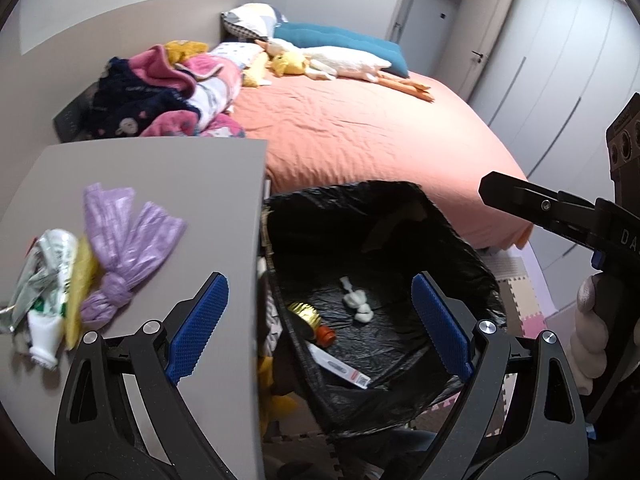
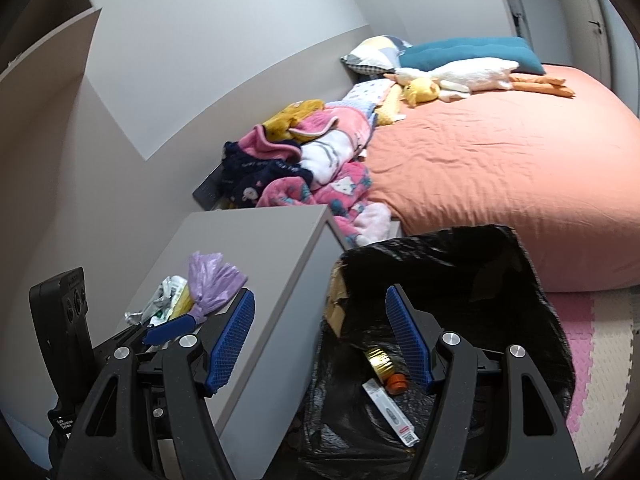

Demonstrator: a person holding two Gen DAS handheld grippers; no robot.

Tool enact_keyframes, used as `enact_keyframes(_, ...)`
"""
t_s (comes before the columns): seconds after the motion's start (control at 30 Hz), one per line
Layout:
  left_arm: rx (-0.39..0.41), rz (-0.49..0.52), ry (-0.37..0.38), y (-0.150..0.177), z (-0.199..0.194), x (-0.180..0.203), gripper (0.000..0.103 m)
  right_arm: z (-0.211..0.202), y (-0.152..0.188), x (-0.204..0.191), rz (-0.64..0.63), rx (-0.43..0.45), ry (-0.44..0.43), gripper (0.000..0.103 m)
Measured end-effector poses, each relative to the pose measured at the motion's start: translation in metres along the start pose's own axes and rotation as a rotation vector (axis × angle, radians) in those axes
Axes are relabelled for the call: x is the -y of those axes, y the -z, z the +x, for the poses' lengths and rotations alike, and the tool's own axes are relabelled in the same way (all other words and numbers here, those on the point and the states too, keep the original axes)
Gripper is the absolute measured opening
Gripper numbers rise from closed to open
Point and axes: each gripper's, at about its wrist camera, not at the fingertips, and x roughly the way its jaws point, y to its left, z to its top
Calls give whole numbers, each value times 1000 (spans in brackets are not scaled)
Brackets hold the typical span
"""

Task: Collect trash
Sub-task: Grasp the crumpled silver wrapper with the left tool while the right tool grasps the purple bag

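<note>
A bin lined with a black bag (image 1: 460, 248) (image 2: 532, 288) stands beside a grey nightstand (image 1: 160, 184) (image 2: 272, 248). In it lie a gold-and-orange bottle (image 1: 310, 320) (image 2: 386, 368), a white tissue wad (image 1: 358, 300) and a white box (image 1: 340, 368) (image 2: 390, 416). On the nightstand lie a knotted purple bag (image 1: 124, 256) (image 2: 212, 280), a yellow wrapper (image 1: 80, 280) and a crumpled silver-green wrapper (image 1: 40, 280) (image 2: 164, 296). My left gripper (image 1: 320, 328) is open and empty over the nightstand edge and bin. My right gripper (image 2: 320, 340) is open and empty over the bin.
A bed with an orange sheet (image 1: 360, 132) (image 2: 500, 168) lies behind the bin, with piled blankets (image 1: 160, 96) (image 2: 312, 168), pillows and plush toys (image 1: 340, 60). Foam floor mats (image 2: 600, 360) lie at the right. Wardrobe doors (image 1: 560, 80) stand beyond the bed.
</note>
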Motion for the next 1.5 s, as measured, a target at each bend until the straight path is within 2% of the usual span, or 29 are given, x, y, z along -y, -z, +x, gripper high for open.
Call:
enact_keyframes(0.7,29,-137,-138,35,-44,-85,90,57,10,-83,-108,-105,-117,69)
enact_keyframes(1.17,64,-156,-225,39,-58,-124,90,93,16,-125,-144,-171,-157,69)
enact_keyframes(1.33,56,-150,-240,38,-57,-139,83,107,17,-137,-148,-192,-160,69)
enact_keyframes(1.5,43,-158,-253,35,-54,-158,70,125,18,-144,-131,-225,-166,69)
